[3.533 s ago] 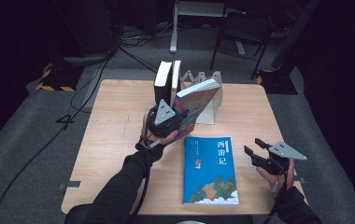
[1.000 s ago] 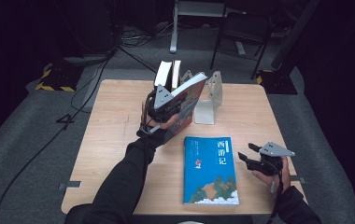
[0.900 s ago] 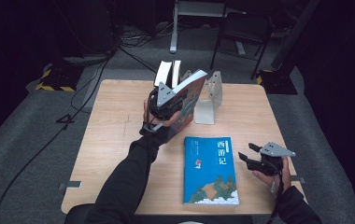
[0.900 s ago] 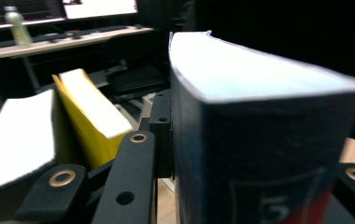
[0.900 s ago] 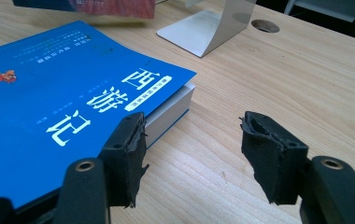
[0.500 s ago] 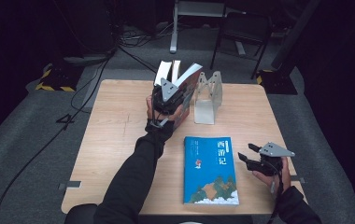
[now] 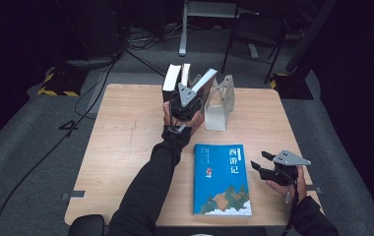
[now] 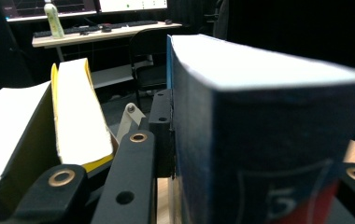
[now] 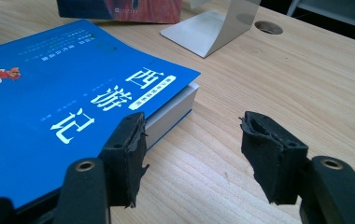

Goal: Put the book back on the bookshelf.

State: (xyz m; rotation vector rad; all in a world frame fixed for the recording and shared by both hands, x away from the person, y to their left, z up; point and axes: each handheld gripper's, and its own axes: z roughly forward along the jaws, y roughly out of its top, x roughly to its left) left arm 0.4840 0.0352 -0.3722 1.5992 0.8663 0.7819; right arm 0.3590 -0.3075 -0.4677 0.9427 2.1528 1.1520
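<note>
My left gripper is shut on a thick dark-blue book and holds it nearly upright at the back of the wooden table. In the left gripper view that book sits between the black jaws, beside a yellow-covered book. Two upright books stand just left of the held one. A blue book with white characters lies flat near the front edge. To its right, low over the table, my right gripper stands open and holds nothing; its left jaw is by the flat book's corner.
A bent metal bookend stands right of the held book, and its base lies beyond the flat book. Behind the table are chairs, floor cables and a desk with monitors.
The left gripper carried the dark-blue book back toward the upright books and turned it from a slant to nearly upright. The right gripper stayed where it was.
</note>
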